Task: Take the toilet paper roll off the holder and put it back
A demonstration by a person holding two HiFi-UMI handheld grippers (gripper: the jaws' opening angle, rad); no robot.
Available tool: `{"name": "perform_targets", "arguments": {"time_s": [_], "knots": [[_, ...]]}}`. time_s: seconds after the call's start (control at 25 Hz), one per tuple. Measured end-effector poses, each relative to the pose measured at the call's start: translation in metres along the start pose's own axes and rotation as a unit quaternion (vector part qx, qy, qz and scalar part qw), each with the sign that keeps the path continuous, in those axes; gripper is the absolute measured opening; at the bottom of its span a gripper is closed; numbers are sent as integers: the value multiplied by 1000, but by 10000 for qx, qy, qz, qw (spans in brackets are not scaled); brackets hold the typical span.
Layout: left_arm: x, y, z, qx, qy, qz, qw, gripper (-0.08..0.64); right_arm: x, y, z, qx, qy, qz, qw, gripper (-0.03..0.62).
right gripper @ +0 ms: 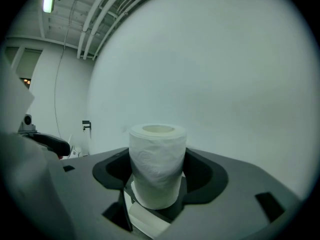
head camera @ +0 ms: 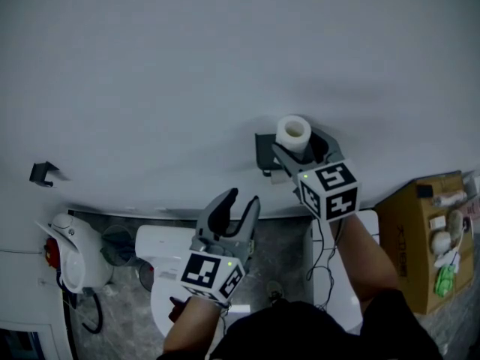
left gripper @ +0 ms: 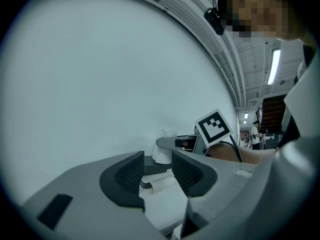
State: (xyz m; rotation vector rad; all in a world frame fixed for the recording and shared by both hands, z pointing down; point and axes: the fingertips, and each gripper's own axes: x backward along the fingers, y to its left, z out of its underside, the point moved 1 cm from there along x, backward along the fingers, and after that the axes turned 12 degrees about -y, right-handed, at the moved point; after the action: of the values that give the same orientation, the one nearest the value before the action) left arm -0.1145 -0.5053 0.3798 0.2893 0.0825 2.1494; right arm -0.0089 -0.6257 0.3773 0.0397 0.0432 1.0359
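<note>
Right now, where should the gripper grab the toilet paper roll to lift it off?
Grab the toilet paper roll round its middle, one jaw on each curved side, coming level from the front. It stands upright on the holder by the wall, so its sides are free and it should probably lift straight up. The right gripper sits just so.

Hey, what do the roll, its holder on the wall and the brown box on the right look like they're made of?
Roll: soft white tissue paper, matte and faintly embossed, wound round a pale core that is likely cardboard.
Holder: dark, smooth and flat-sided. It could be painted metal or plastic; the look doesn't say which.
Box: plain brown cardboard, matte, with sharp folded edges.
</note>
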Motion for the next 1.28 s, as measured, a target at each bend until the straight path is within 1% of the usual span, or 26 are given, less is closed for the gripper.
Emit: {"name": "perform_targets", "arguments": {"time_s": [0.32,0.56,0.72,1.0,1.28], "knots": [[38,-23,-12,-18,-73,53,10000,160,48,31,-21,-79,-215,-74,9997,298],[85,-42,-25,-19,-143,122,9998,160,95,70,-33,-215,-336,-81,9992,296],[131,-58,-34,-33,-163,166,9997,160,134,109,-38,-251,-390,-61,9989,296],[228,-82,-51,-32,-207,190,9996,160,206,191,-44,-266,-420,-86,9987,296],[313,-107,-54,76,-171,289,9994,160,275,259,-40,-279,-367,21,9989,296]]}}
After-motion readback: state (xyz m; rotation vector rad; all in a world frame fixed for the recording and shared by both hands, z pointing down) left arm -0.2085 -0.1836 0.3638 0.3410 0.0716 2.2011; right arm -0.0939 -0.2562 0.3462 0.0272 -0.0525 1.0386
